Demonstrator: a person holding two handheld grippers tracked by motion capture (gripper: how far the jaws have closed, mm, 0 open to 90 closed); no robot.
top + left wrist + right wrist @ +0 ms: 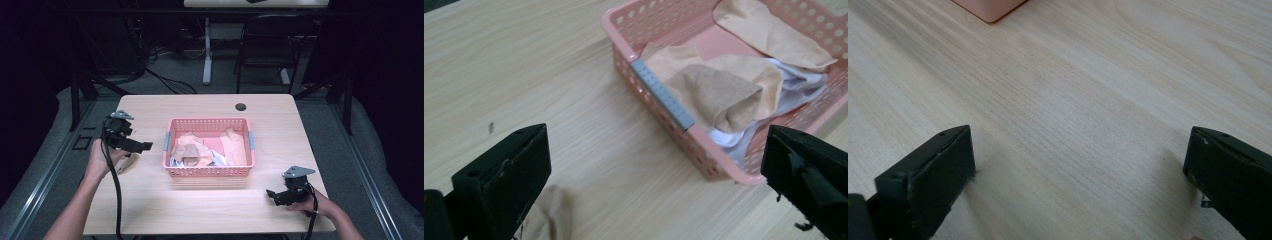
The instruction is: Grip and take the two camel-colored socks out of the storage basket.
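So this looked like a socks-out-of-the-basket job, and it was barely started. One beige sock [551,215] lay flat on the wooden table [200,200], just left of the pink basket [209,171] and right under the left gripper [137,146], so I'd call that the one piece moved out so far. The left gripper's jaws stood wide apart with nothing between them in the left gripper view, and it hung a bit above the tabletop, pointing toward the basket, so my guess was it was lining up for another grab. Everything else sat in the basket: a tan sock [719,97] folded on top near the grey handle clip [663,95], another pale peach sock [769,32] along the far side, and some white fabric [794,92] tucked underneath. Couldn't tell exactly how many pieces were in the pile, since they overlapped a lot. The right gripper [274,196] was parked low near the front right corner of the table, well apart from the basket, jaws also spread wide over bare wood, holding nothing. So roughly: one out, most of the load left to go.
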